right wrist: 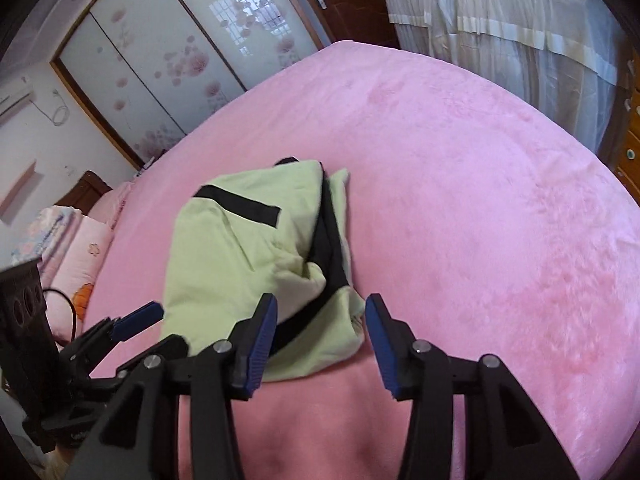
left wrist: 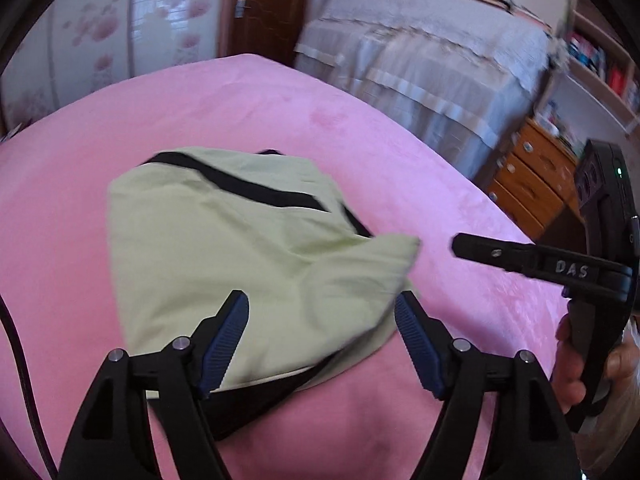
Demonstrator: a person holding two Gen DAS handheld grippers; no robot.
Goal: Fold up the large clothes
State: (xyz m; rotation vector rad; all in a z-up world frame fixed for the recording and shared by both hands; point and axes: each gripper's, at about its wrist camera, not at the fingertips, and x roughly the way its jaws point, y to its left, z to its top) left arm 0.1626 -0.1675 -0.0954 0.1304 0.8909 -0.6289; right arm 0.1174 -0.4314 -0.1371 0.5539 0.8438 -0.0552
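Note:
A pale green garment with black stripes (left wrist: 224,240) lies folded into a compact bundle on the pink bed (left wrist: 400,152). It also shows in the right wrist view (right wrist: 240,248). My left gripper (left wrist: 322,300) is open, its fingers just above the near edge of the bundle, holding nothing. My right gripper (right wrist: 320,304) is open too, straddling the bundle's near right corner without gripping it. The right gripper also shows at the right in the left wrist view (left wrist: 460,245), and the left gripper at the lower left in the right wrist view (right wrist: 148,316).
The pink blanket (right wrist: 480,200) covers the whole bed. Pillows (right wrist: 80,248) lie at the far left. A covered bed (left wrist: 420,40), a wooden drawer unit (left wrist: 532,184), shelves, a wardrobe (right wrist: 160,60) and a door (left wrist: 264,4) stand beyond.

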